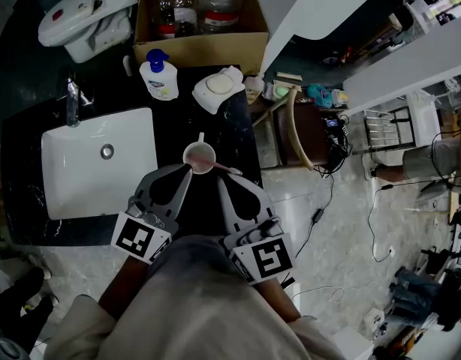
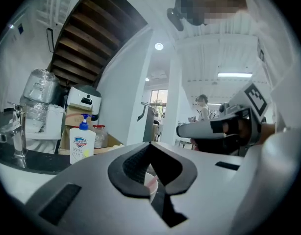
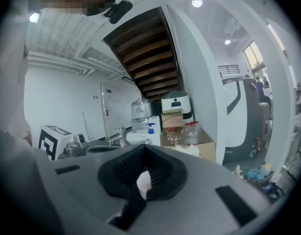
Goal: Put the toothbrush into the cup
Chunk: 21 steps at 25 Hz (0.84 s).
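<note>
A white cup (image 1: 191, 153) stands on the black counter (image 1: 230, 137) to the right of the basin. A pink toothbrush (image 1: 215, 165) rests in it, leaning over the rim with its handle pointing right. My left gripper (image 1: 188, 170) is shut, with its tips at the cup's near left side and nothing pinched between them. In the left gripper view the cup (image 2: 151, 182) shows just beyond the shut left gripper (image 2: 150, 146). My right gripper (image 1: 221, 178) is also shut, just short of the toothbrush handle, and the cup (image 3: 143, 184) shows past its tips (image 3: 143, 148).
The white basin (image 1: 73, 190) and faucet (image 1: 71, 97) lie to the left. A blue-capped soap bottle (image 1: 159, 76), a white dispenser (image 1: 218, 88) and a cardboard box of bottles (image 1: 200, 47) sit behind the cup. The counter's right edge drops to a marble floor with a chair (image 1: 296, 122).
</note>
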Tool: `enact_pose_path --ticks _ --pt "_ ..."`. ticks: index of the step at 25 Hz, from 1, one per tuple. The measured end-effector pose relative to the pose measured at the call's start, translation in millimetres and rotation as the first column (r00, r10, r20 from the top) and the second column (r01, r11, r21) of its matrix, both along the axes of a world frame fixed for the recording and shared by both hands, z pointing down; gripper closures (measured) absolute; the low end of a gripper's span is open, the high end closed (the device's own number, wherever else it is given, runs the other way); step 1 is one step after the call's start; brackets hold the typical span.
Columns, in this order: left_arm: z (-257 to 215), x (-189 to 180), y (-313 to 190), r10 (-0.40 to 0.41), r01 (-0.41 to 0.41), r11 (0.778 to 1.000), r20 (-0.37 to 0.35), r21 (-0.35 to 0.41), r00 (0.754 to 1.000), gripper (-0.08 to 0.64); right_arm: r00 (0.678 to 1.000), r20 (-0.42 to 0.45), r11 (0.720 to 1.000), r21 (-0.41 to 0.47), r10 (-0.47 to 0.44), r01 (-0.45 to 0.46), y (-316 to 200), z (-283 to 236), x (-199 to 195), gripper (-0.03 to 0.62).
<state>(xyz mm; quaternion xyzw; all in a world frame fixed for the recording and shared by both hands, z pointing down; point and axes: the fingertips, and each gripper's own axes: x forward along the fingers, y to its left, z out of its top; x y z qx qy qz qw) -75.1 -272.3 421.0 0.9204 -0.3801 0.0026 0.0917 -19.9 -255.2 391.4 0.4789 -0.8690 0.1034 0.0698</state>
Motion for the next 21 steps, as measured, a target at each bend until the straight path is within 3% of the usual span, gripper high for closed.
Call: enact_pose_path --ticks 4,21 --pt "-1.3 0.9 0.5 0.009 -0.009 1.0 -0.023 -0.025 1.0 0.551 1.0 0.001 1.0 -0.006 -0.006 0.006 1.7 0.3 -2.0 0.588" --pt "1.5 -1.7 2.3 0.017 -0.017 1.0 0.003 -0.023 1.0 0.551 1.0 -0.009 0.999 -0.04 -0.027 0.027 5.5 8.6 -9.5 0.588"
